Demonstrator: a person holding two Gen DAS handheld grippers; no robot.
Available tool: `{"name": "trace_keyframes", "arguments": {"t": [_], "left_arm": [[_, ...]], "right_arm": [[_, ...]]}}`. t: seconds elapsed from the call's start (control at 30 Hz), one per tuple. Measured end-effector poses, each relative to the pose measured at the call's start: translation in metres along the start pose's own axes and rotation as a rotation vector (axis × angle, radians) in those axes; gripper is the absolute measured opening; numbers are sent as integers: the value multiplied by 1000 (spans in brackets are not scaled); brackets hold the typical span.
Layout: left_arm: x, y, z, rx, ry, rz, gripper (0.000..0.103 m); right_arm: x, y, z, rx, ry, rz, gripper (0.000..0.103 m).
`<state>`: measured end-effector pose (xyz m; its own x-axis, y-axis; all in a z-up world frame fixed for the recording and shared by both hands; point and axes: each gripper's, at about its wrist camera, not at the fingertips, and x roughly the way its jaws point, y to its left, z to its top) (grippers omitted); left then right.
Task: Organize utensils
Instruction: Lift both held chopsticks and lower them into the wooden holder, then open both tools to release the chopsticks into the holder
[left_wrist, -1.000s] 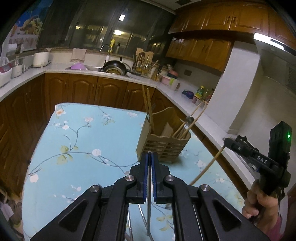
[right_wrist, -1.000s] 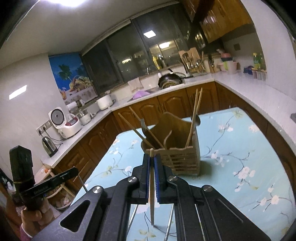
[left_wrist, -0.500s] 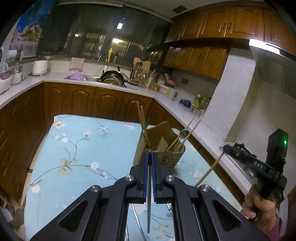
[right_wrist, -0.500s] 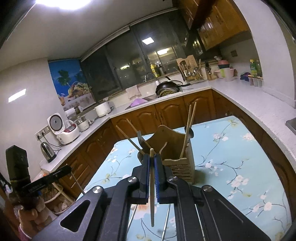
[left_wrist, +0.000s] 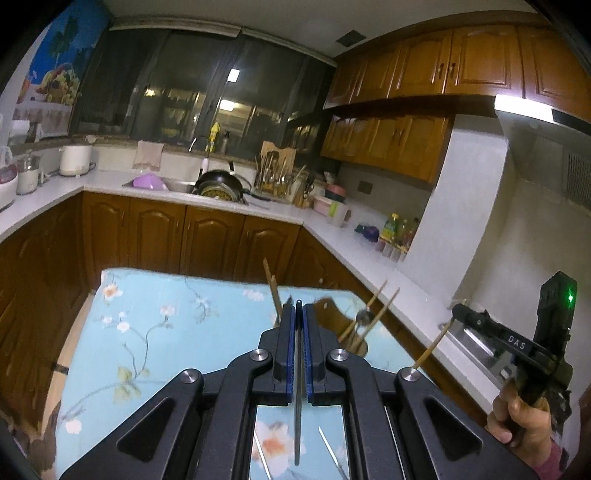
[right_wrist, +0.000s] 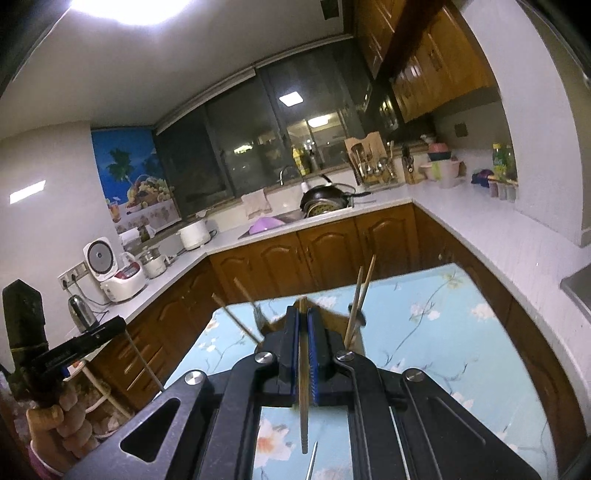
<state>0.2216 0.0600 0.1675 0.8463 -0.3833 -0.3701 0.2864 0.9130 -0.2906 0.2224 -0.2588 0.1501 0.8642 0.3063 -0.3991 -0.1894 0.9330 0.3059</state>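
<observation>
Here the left gripper (left_wrist: 299, 314) is raised above the table (left_wrist: 159, 332), its blue-lined fingers (left_wrist: 289, 350) pressed onto a thin grey metal utensil (left_wrist: 297, 417) that runs down between them and hangs below the jaws; what kind of utensil it is cannot be told. The right gripper (right_wrist: 303, 317) is likewise closed, clamping a wooden chopstick (right_wrist: 303, 406) that pokes out above the fingertips and extends down past the jaws. Seen from the left wrist, the right gripper (left_wrist: 461, 314) sits off the table's right edge, gripped by the right hand (left_wrist: 524, 424), with the chopstick (left_wrist: 432, 347) slanting down from its tip. From the right wrist, the left gripper (right_wrist: 118, 326) shows off the table's left edge in the left hand (right_wrist: 59, 428), the metal utensil (right_wrist: 146, 365) hanging from it.

The wooden utensil holder (left_wrist: 340, 325) stands toward the far right part of the table, mostly hidden behind the left gripper's fingers. Chopsticks (left_wrist: 271, 291) stick up from its left side, and a spoon (left_wrist: 364, 317) with two more sticks leans out on its right. In the right wrist view the holder (right_wrist: 332, 314) is again largely hidden, with a fork (right_wrist: 260, 315) and sticks on one side and a pair of chopsticks (right_wrist: 360, 299) on the other. The table carries a light blue floral tablecloth (right_wrist: 436, 332).
</observation>
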Motion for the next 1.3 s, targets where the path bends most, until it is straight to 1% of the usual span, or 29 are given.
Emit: {"name": "trace_keyframes", "arguments": {"t": [0.27, 0.4, 0.53, 0.7, 0.87, 0.93, 1.07, 1.13, 1.17, 1.23, 1.3], "left_arm": [[33, -3, 34, 12, -111, -5, 2], [59, -5, 41, 16, -150, 14, 2], [81, -2, 33, 24, -166, 32, 2], [116, 4, 20, -13, -180, 54, 2], [141, 7, -3, -44, -182, 56, 2], [148, 8, -13, -45, -164, 62, 2], [167, 11, -34, -47, -101, 74, 2], [170, 13, -36, -49, -75, 77, 2], [171, 14, -38, -49, -83, 77, 2], [169, 11, -31, -30, -83, 79, 2], [168, 10, -26, -23, -75, 79, 2]], "right_arm": [[8, 1, 49, -19, -111, -29, 5], [17, 2, 66, -26, -145, -44, 5], [32, 0, 71, -36, -152, -64, 5], [52, -10, 60, -26, -132, -85, 5], [71, -15, 34, -20, -88, -93, 5], [77, -16, 26, -19, -67, -94, 5], [93, -22, 4, 3, -11, -96, 5], [98, -27, -1, 14, 12, -96, 5], [100, -28, -5, 18, 22, -98, 5], [103, -30, -8, 20, 39, -101, 5], [103, -32, -8, 24, 38, -109, 5]]}}
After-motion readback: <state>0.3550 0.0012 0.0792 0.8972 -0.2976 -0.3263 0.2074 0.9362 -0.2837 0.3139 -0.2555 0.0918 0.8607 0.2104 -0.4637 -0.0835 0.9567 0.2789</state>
